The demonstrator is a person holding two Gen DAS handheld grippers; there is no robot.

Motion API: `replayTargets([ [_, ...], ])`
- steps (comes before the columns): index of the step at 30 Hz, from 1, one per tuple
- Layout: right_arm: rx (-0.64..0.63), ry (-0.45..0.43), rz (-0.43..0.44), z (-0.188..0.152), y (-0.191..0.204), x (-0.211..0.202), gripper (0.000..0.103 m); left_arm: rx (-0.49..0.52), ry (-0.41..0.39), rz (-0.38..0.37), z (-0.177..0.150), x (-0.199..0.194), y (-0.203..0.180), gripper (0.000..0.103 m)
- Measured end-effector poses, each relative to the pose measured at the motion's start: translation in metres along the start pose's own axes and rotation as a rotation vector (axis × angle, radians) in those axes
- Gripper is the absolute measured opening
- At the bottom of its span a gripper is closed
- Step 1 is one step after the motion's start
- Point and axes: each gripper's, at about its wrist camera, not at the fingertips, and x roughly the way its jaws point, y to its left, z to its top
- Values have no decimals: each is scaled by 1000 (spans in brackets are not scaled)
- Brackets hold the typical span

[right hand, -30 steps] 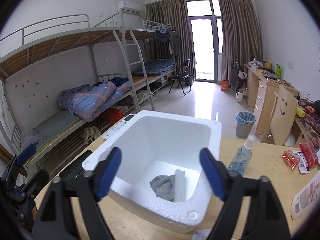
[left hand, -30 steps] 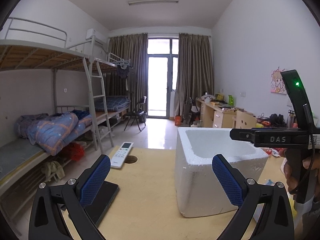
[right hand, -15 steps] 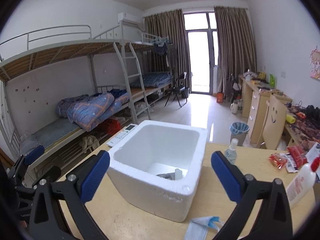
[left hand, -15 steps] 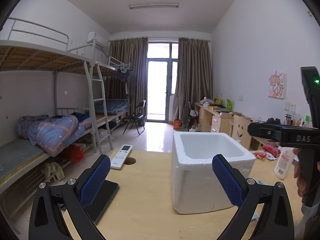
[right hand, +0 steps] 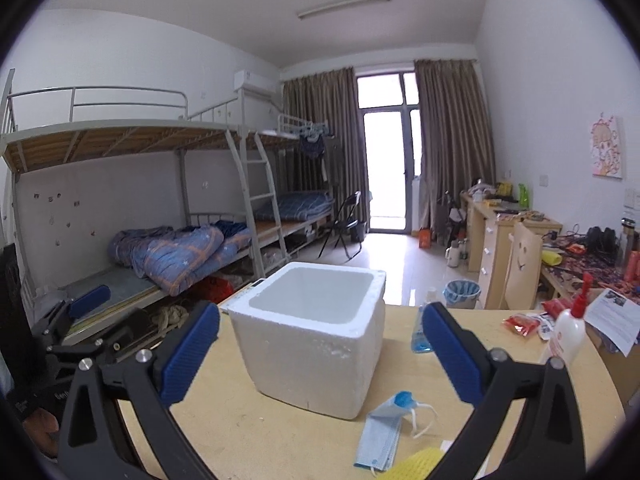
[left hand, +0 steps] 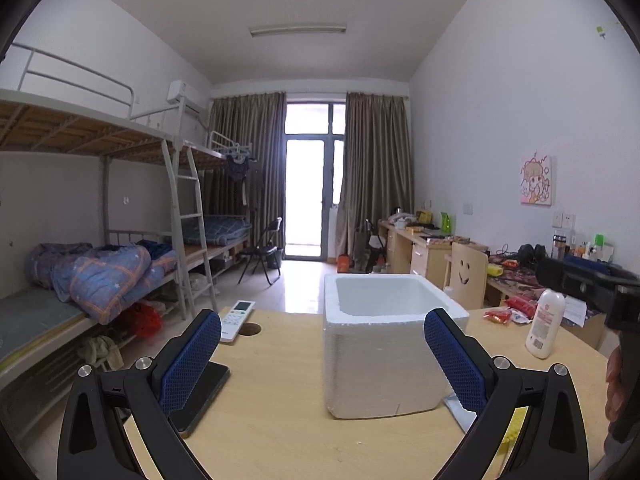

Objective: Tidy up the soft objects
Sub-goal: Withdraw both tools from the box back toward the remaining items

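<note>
Foam box (right hand: 316,332), white and open-topped, stands upright on the wooden worktop (right hand: 248,432); from both wrist views only its inner walls show, and whatever lies on its floor is hidden below the rim. A light-blue face mask (right hand: 380,436), the one soft thing in plain sight, lies flat on the worktop just beside the box's near right corner. Its long axis runs from the near edge up towards the box, slightly tilted to the right, with the white ear loops trailing off at its far right end. Just beside its near end sits a yellow textured thing (right hand: 416,464), cut off by the frame, so I cannot tell what it is.

The right claw (right hand: 320,354) is spread wide with nothing between its blue pads (right hand: 188,354); the box stands beyond them, untouched. The left claw (left hand: 322,360) is spread just as wide and grips nothing, the box again sitting past its fingertips.

Behind the box on the right is a small spray bottle (right hand: 420,332) of blue liquid, upright. A white lotion bottle (right hand: 568,332) with a red pump top stands upright further right, near some red snack packets (right hand: 524,322). On the left side of the worktop lie a white remote control (left hand: 237,319) and a dark flat slab (left hand: 200,396).
</note>
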Motion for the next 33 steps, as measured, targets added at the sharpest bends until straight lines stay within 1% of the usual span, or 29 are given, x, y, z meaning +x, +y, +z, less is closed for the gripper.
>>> replayTargets([
  [6, 6, -10, -27, -19, -4, -12, 102, 8, -9, -11, -7, -10, -8, 102],
  [10, 26, -7, -29, -32, -7, -19, 102, 23, -35, 18, -14, -17, -14, 102],
  [14, 13, -11, -74, -48, -3, -27, 102, 11, -38, -3, -21, -23, -16, 102],
  [20, 21, -4, -121, -73, -4, -38, 102, 25, -63, -6, -34, -31, -20, 102],
  [24, 5, -13, -136, -84, -4, -50, 102, 4, -62, -20, -39, -34, -19, 102],
  [29, 13, -45, -138, -94, -3, -62, 102, 9, -95, 10, -50, -43, -20, 102],
  [33, 5, -39, -127, -104, -3, -64, 102, 0, -114, 33, -58, -50, -19, 102],
])
